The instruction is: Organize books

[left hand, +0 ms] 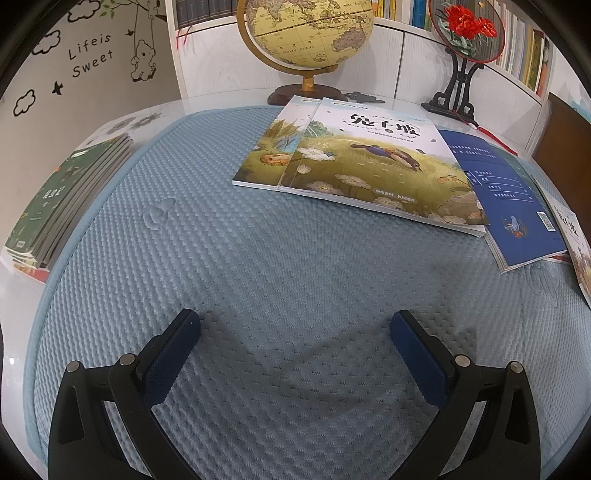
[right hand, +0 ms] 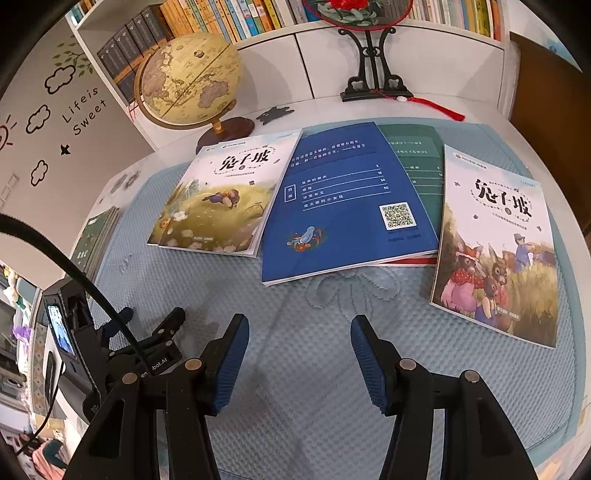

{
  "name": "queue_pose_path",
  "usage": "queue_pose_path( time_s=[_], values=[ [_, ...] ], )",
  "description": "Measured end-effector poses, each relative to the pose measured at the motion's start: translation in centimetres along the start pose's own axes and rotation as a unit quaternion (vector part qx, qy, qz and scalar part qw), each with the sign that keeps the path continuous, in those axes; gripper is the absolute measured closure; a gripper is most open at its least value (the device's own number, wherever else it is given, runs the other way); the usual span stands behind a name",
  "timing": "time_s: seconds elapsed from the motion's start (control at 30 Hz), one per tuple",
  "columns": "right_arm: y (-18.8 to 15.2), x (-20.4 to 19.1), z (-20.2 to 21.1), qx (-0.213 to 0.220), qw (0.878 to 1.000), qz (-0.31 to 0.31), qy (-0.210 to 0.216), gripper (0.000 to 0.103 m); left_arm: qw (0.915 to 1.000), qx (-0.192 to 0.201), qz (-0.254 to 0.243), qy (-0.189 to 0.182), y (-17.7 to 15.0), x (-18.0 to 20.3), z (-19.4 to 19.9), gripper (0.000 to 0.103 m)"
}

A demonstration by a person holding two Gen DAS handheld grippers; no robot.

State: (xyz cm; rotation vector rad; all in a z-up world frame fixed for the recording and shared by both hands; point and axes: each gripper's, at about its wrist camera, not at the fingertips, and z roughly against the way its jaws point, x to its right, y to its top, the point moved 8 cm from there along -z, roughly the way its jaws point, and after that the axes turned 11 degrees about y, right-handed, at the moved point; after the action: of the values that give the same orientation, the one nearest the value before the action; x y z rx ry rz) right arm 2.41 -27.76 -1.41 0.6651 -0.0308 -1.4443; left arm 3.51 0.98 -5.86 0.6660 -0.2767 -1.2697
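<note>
Loose books lie on a blue quilted mat [left hand: 258, 258] [right hand: 332, 387]. Two overlapping picture books with a meadow cover [left hand: 369, 162] [right hand: 218, 199] sit at the back. To their right lies a blue book [left hand: 509, 199] [right hand: 343, 206], back cover up, over a green book [right hand: 417, 155] and a red one. A third picture book with rabbits [right hand: 498, 251] lies at the far right. A neat stack of green books [left hand: 62, 199] [right hand: 96, 236] rests at the mat's left edge. My left gripper [left hand: 295, 328] hangs open above bare mat. My right gripper [right hand: 299, 336] is open too, with nothing between its fingers.
A globe [left hand: 306, 33] [right hand: 192, 77] and a round embroidered fan on a black stand [left hand: 461, 40] [right hand: 373, 66] stand at the back of the white table. Bookshelves fill the wall behind. The left hand-held gripper body [right hand: 122, 354] shows at the left.
</note>
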Motion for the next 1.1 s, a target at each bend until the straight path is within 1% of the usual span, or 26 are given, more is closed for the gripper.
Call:
queue_pose_path(
  time_s=[0.47,0.77,0.9,1.1],
  values=[
    [-0.6,0.7,-0.9,-0.017,1.000,-0.015,0.008,0.047,1.0000,0.000,0.000,0.000,0.0,0.0,0.0,0.000],
    [-0.6,1.9,-0.9,-0.014,1.000,-0.018,-0.001,0.047,1.0000,0.000,0.000,0.000,0.0,0.0,0.0,0.000],
    [-0.8,2.7,-1.2,-0.019,0.999,-0.034,0.002,0.047,1.0000,0.000,0.000,0.000,0.0,0.0,0.0,0.000],
    [-1.0,2.4,-2.0,-0.034,0.999,-0.028,-0.002,0.047,1.0000,0.000,0.000,-0.001,0.0,0.0,0.0,0.000]
  ],
)
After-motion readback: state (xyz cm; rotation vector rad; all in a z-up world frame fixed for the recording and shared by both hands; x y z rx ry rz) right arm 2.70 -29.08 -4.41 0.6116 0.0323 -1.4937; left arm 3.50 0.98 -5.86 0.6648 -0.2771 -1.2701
